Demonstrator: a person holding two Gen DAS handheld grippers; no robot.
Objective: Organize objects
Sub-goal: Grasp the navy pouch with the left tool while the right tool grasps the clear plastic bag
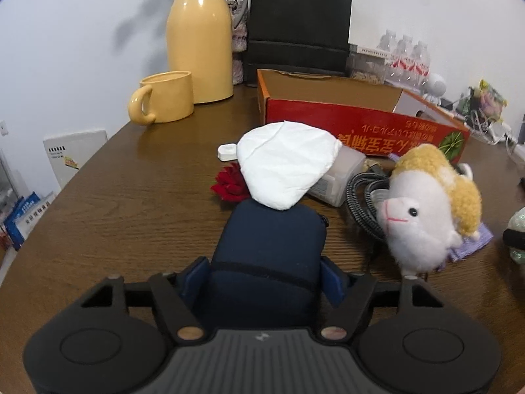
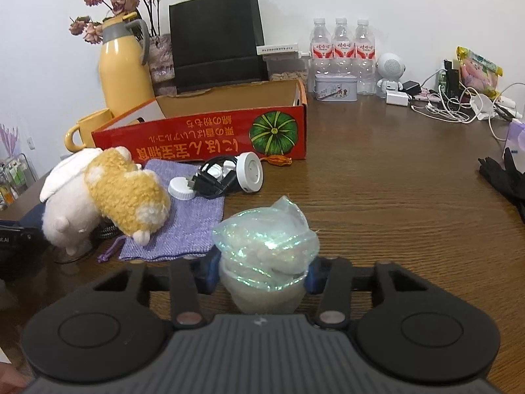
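Your left gripper (image 1: 265, 277) and right gripper (image 2: 262, 274) look alike: a ribbed grey centre plate with a small pale logo, two round black housings, black linkage arms on coppery pivot pins, and blue fingertip pads (image 1: 332, 282).

Rows of yellow East Asian characters, printed upside down and too distorted by the lens to be read reliably, are carried on the front wall of the red cardboard box (image 2: 203, 138) toward the bench's far edge, beside a green pumpkin picture (image 2: 274, 131). The white letters "OLAI", cut off at the frame's edge, are seen on a black object (image 2: 13, 239) at the bench's left edge. Red labels on three water bottles (image 2: 343, 49) are too small to be read.
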